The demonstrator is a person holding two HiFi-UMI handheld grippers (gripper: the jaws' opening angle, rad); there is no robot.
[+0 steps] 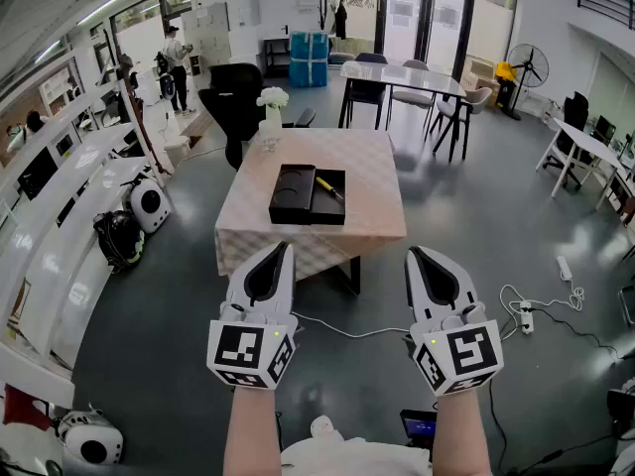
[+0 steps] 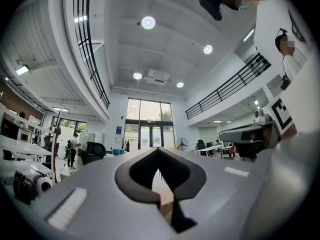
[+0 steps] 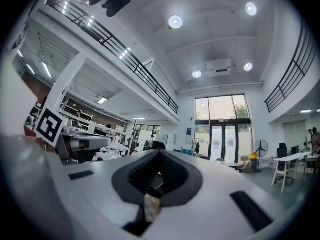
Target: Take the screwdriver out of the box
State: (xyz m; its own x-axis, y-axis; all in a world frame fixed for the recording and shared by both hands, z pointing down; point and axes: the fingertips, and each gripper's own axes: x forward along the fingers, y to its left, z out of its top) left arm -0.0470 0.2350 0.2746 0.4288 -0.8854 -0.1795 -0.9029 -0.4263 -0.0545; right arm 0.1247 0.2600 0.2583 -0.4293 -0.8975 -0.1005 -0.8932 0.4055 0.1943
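Checked-cloth table (image 1: 369,181) ahead carries an open black box (image 1: 293,211). The yellow-handled screwdriver (image 1: 329,187) lies diagonally in the box's right half, beyond both grippers. The left gripper (image 1: 285,247) looks slightly nearer than the right gripper (image 1: 413,252). Both are pressed together, empty.

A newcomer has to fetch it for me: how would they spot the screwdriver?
Find the cloth-covered table in the middle of the room. An open black box lies on it. The screwdriver rests in the box's right half, the only yellow thing on the table.
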